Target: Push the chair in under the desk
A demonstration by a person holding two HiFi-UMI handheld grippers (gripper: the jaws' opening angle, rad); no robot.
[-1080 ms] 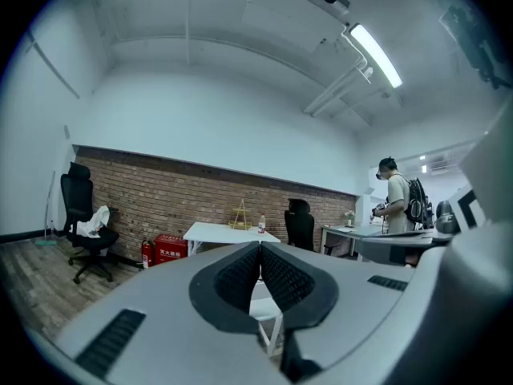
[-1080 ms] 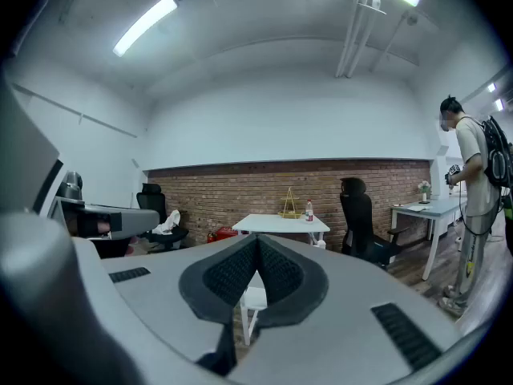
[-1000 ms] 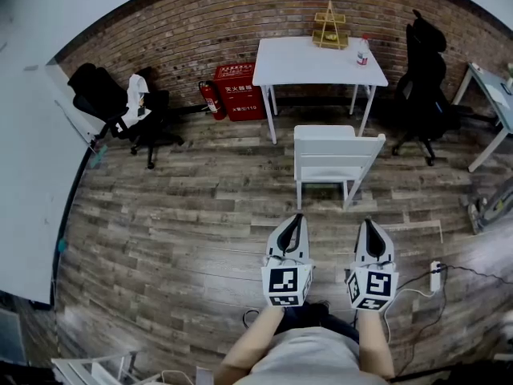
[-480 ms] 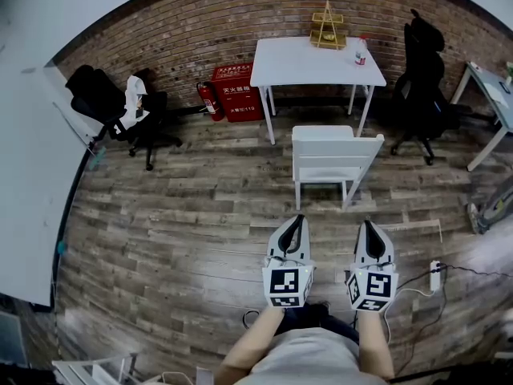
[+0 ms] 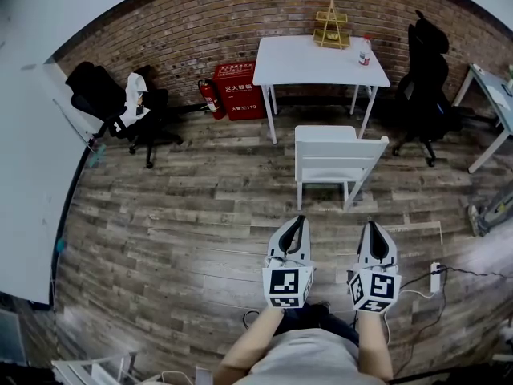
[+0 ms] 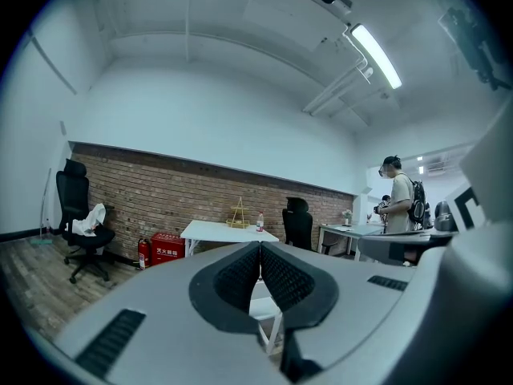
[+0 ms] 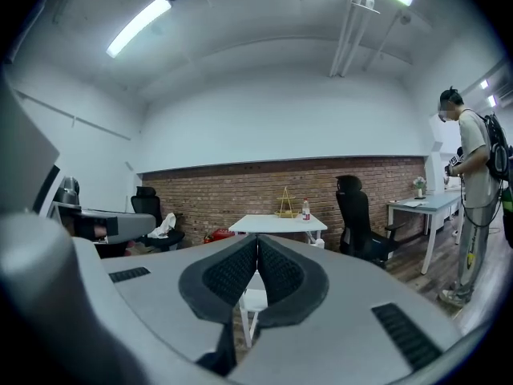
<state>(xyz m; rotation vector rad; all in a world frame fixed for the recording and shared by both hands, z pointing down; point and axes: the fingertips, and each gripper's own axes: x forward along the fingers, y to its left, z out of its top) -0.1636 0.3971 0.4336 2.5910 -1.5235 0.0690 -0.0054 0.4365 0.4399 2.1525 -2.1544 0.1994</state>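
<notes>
A white chair (image 5: 335,157) stands on the wood floor, pulled out in front of a white desk (image 5: 319,61) that is against the brick wall; its backrest faces me. My left gripper (image 5: 298,217) and right gripper (image 5: 371,224) are side by side, well short of the chair and apart from it, both shut with nothing between the jaws. In the left gripper view the desk (image 6: 226,231) shows beyond the shut left gripper (image 6: 260,247). In the right gripper view the desk (image 7: 278,223) and a piece of the chair (image 7: 255,300) show past the shut right gripper (image 7: 256,239).
A red box (image 5: 238,91) and fire extinguisher (image 5: 211,99) sit left of the desk. Black office chairs stand at the left (image 5: 120,107) and right (image 5: 424,79). A gold rack (image 5: 331,26) and bottle (image 5: 365,51) are on the desk. A power strip (image 5: 435,276) lies right. A person (image 7: 477,191) stands far right.
The view has shifted slightly; the right gripper sits a touch lower and further right in the head view. The chair has not moved and both grippers stay shut.
</notes>
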